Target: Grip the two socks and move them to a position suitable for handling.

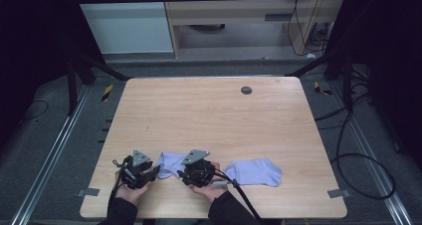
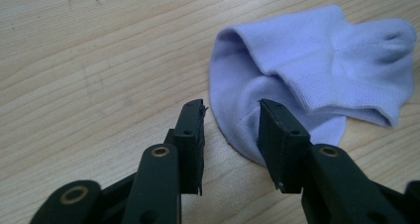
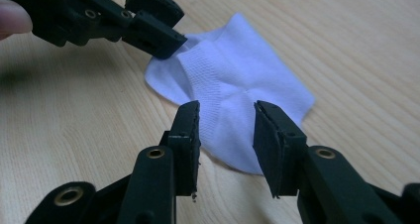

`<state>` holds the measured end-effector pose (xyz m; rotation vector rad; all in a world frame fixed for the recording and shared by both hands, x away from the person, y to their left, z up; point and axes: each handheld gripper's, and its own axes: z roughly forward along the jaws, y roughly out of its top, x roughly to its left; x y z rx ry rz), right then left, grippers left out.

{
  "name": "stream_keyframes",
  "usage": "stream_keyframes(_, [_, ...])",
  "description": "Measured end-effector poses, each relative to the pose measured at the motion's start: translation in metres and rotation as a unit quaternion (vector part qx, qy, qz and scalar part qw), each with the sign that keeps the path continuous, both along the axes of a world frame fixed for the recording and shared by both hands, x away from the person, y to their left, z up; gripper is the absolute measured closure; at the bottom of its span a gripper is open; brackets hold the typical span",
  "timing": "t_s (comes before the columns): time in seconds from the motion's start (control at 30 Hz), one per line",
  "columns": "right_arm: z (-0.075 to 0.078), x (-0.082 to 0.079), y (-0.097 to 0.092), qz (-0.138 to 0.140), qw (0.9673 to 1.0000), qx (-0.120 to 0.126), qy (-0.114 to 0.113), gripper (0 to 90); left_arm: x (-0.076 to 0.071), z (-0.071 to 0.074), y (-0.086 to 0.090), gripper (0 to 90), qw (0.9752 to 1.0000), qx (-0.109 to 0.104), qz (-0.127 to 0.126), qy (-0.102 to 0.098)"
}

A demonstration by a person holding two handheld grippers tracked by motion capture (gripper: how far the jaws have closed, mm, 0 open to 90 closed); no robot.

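Observation:
A crumpled pale lavender sock (image 1: pixel 168 164) lies near the table's front edge, between my two grippers. My left gripper (image 1: pixel 155 171) points at it from the left, its jaws open. In the left gripper view the sock (image 2: pixel 317 60) has its rounded edge just reaching into the gap of the left gripper (image 2: pixel 230 110), with no pad pressing on it. My right gripper (image 1: pixel 181 174) comes at it from the right. In the right gripper view the right gripper (image 3: pixel 225 110) stands open over the near edge of the sock (image 3: pixel 233 75), and the left gripper (image 3: pixel 148 33) is at the sock's far corner.
A second lavender sock (image 1: pixel 255 171) lies flat to the right of my right hand. The wooden table (image 1: pixel 209 115) has a round grey grommet (image 1: pixel 246 90) near its far edge. Cables (image 1: pixel 358 160) trail on the floor at the right.

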<state>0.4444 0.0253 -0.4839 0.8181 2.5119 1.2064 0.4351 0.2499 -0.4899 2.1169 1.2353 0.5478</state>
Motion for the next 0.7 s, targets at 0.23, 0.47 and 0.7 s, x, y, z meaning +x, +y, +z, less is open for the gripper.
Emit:
stream_keyframes(0.23, [-0.01,0.001,0.015,0.012,0.9997,-0.021,0.009,66.1,0.001,-0.003,-0.002,69.5,1.0,0.0,-0.004,0.006])
stream_keyframes(0.47, [-0.015,0.004,0.021,0.013,0.9993,-0.021,0.027,74.2,0.002,-0.003,-0.003,77.5,0.9999,-0.003,-0.009,0.011])
stream_keyframes(0.7, [-0.012,0.004,0.021,0.004,0.9993,-0.012,0.036,86.0,0.002,-0.003,-0.004,84.1,0.9998,-0.006,-0.013,0.014])
